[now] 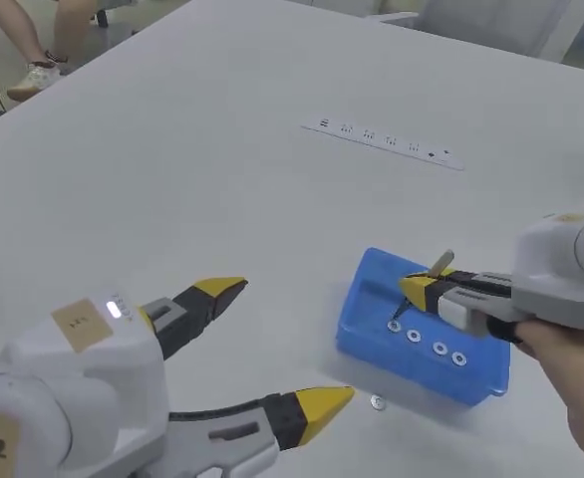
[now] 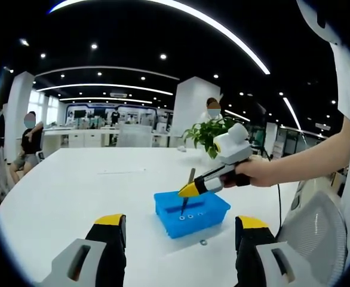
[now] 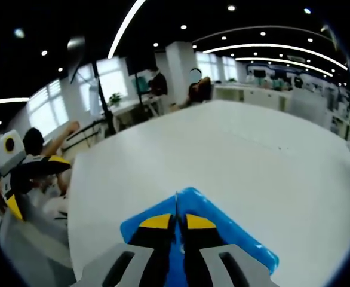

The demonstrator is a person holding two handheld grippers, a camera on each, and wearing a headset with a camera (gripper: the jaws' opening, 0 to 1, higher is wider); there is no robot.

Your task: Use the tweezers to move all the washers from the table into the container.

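A blue container (image 1: 367, 299) sits on the white table with several washers (image 1: 427, 342) in a row inside it. One washer (image 1: 376, 402) lies on the table just in front of the container; the left gripper view has it as washer (image 2: 203, 242). My right gripper (image 1: 417, 289) is shut on the tweezers (image 1: 438, 267), whose tips point down into the container near the leftmost washer. In the right gripper view, the tweezers (image 3: 177, 206) run between the shut jaws over the container (image 3: 240, 239). My left gripper (image 1: 277, 344) stands open, holding nothing, left of the container.
A white power strip (image 1: 384, 142) lies farther back on the table (image 1: 172, 169). A person's legs (image 1: 33, 50) are at the far left corner. A chair (image 1: 491, 20) stands beyond the far edge. A potted plant (image 2: 208, 133) stands behind the right gripper (image 2: 190, 189).
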